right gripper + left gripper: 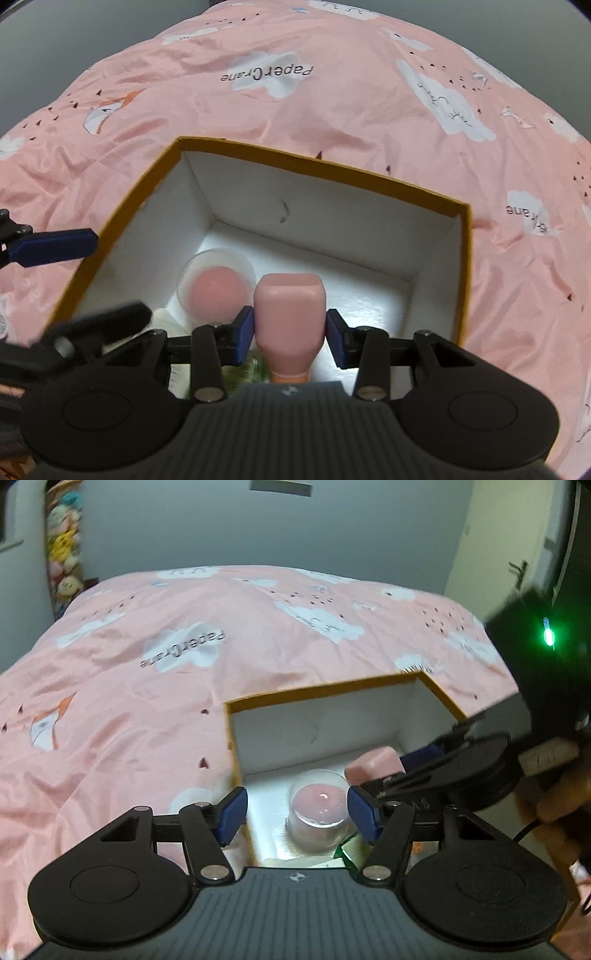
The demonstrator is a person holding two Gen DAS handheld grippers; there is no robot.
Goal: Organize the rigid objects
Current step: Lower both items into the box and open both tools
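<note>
My right claw (290,330) pinches a pink plastic bottle (290,306) over the white-lined, orange-rimmed cardboard box (325,164); my left claw (297,814) hangs spread around a clear glass jar of pink wax (319,805) below it.

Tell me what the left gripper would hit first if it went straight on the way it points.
Probably the clear jar with pink contents, standing in the box right ahead of the open left gripper; depth is uncertain.

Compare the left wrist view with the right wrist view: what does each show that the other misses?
Only the left wrist view: the stuffed toys, a door handle, and the open left gripper.

Only the right: the right gripper closed on the pink bottle.

Both: the orange-rimmed box, the clear jar inside, and the pink quilt.
</note>
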